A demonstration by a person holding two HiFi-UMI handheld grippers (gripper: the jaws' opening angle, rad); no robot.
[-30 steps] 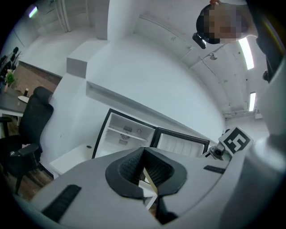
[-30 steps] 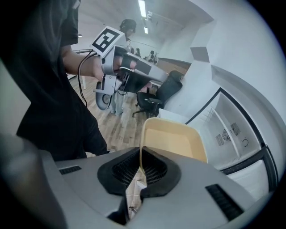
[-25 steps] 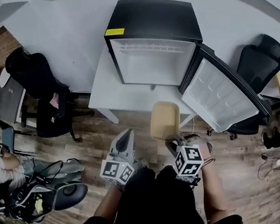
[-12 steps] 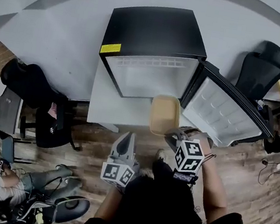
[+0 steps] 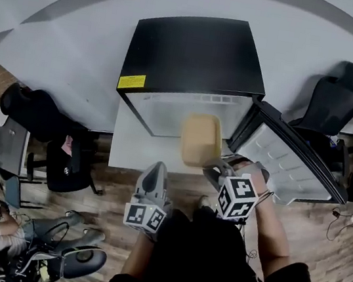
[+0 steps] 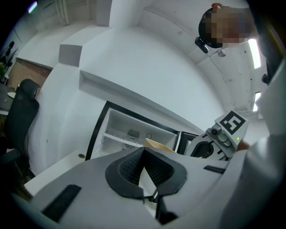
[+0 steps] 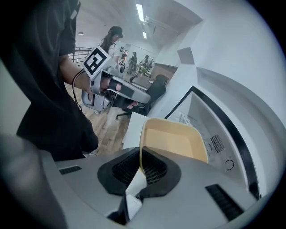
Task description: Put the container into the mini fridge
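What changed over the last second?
The right gripper carried the container forward, from over the table's front edge to the mini fridge's open mouth. Unchanged: its fingers clamped on the rim, left gripper shut and empty, door open.

The container looks like smooth, dull plastic. The mini fridge has a smooth black top. The floor before the mini fridge is wood.

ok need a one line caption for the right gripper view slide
Right gripper pinching the rim of a tan container in front of the open mini fridge.
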